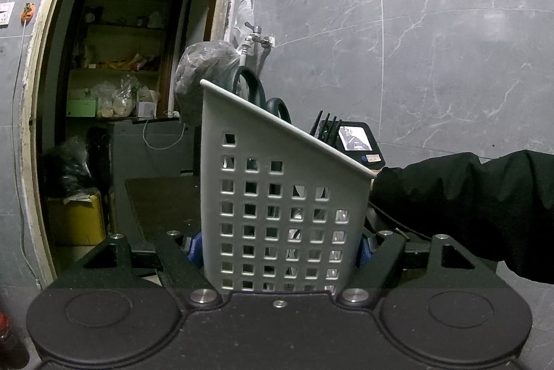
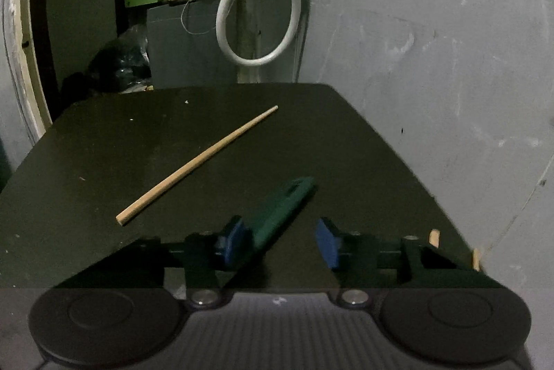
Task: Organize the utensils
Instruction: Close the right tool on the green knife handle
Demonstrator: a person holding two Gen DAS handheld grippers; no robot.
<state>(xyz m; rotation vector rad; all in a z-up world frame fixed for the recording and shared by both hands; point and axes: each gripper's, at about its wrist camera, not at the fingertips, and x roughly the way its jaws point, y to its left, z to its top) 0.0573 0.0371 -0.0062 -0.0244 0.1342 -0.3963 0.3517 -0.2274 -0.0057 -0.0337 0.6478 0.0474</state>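
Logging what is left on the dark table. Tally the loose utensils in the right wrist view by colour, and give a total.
Wooden, light tan: 1, the chopstick lying apart on the table.
Dark green: 1, the green-handled utensil between the open fingers of the right gripper, against its left pad.
Total: 2.

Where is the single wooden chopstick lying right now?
In the right wrist view the wooden chopstick lies diagonally on the dark table, left of centre, apart from the green-handled utensil that sits between the right gripper pads.
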